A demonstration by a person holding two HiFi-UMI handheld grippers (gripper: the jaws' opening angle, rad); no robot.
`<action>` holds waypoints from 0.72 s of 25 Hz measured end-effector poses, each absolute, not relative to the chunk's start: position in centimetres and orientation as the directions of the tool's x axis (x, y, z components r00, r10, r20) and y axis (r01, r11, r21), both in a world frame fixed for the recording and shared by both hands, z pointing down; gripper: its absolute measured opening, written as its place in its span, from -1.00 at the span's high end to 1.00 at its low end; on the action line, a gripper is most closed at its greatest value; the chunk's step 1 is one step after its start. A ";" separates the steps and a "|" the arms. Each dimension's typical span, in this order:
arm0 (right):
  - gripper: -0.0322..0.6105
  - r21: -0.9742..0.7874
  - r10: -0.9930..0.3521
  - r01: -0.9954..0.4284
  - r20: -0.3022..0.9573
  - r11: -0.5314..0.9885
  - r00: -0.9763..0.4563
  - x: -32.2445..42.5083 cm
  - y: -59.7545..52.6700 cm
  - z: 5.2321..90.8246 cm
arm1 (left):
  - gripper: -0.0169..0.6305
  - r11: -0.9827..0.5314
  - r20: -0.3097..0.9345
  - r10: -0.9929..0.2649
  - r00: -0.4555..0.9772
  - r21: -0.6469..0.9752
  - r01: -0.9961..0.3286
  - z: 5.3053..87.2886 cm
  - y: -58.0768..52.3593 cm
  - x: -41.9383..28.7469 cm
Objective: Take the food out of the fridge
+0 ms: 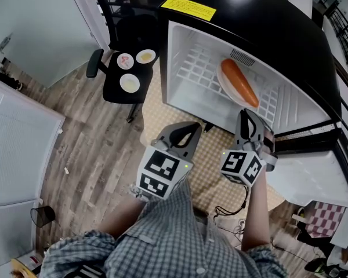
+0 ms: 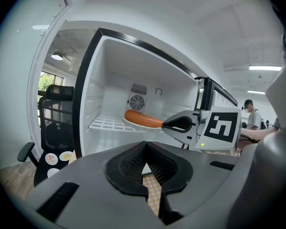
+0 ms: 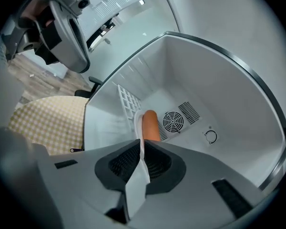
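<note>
Got one long orange sausage (image 1: 239, 83) lying on a white plate (image 1: 225, 89), up on the white wire shelf (image 1: 194, 62) inside the open fridge (image 1: 249, 16). Sitting toward the right and far end of the shelf, just in front of the round fan vent (image 2: 137, 102) in the back wall.

Right gripper (image 1: 245, 116) up at the fridge mouth, pointed in, tips pressed together right by the plate's near rim. Can't tell whether actually touching the rim or just short of it. Nothing visibly pinched.

Left gripper (image 1: 192, 127) a bit nearer and off to the left, outside the fridge. Also squeezed closed, with nothing between the pads, just checkered rug (image 1: 211, 155) peeking through the gap behind the tips.

Further out: fridge door (image 1: 313, 175) swung open on the right, yellow label (image 1: 188, 7) stuck on the black top. Over on the left, a black office chair (image 1: 112, 80) with three small dishes (image 1: 130, 83) on the seat, parked on the wood floor (image 1: 87, 132) at the rug's edge. Checked shirt at the near edge of the head view.
</note>
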State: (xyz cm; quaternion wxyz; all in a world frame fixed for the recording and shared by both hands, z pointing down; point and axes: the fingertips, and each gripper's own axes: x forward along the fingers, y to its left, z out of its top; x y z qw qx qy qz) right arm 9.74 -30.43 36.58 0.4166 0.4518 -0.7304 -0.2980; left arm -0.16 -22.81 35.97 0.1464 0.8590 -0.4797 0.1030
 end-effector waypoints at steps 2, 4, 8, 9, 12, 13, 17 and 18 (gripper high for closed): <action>0.86 0.818 -0.908 -0.399 0.346 0.415 -0.234 9.8 -30.9 36.9 | 0.95 -0.493 0.317 -0.796 0.516 0.156 -0.856 36.1 -22.9 0.0; 0.86 0.821 -0.906 -0.386 0.358 0.421 -0.227 9.7 -31.2 37.2 | 0.95 -0.490 0.317 -0.798 0.513 0.156 -0.858 36.2 -23.0 0.2; 0.75 0.822 -0.896 -0.359 0.385 0.441 -0.219 9.4 -31.7 38.1 | 0.95 -0.475 0.313 -0.806 0.502 0.163 -0.865 36.3 -23.0 0.1; 0.75 0.822 -0.895 -0.355 0.389 0.445 -0.219 9.3 -31.8 38.3 | 0.95 -0.470 0.313 -0.809 0.498 0.164 -0.867 36.4 -23.1 0.0; 0.75 0.833 -0.897 -0.336 0.388 0.439 -0.212 9.0 -32.2 38.6 | 0.95 -0.458 0.312 -0.815 0.488 0.166 -0.873 36.4 -23.1 -0.2; 0.75 0.840 -0.900 -0.328 0.384 0.433 -0.206 9.0 -32.3 38.6 | 0.95 -0.456 0.313 -0.816 0.485 0.167 -0.874 36.4 -23.1 -0.3; 0.75 0.845 -0.903 -0.320 0.385 0.428 -0.191 8.7 -32.9 38.6 | 0.95 -0.453 0.319 -0.815 0.483 0.168 -0.876 36.5 -23.0 -0.3; 0.75 0.841 -0.901 -0.324 0.390 0.432 -0.189 8.7 -33.0 38.7 | 0.95 -0.453 0.320 -0.815 0.484 0.169 -0.875 36.5 -23.0 -0.3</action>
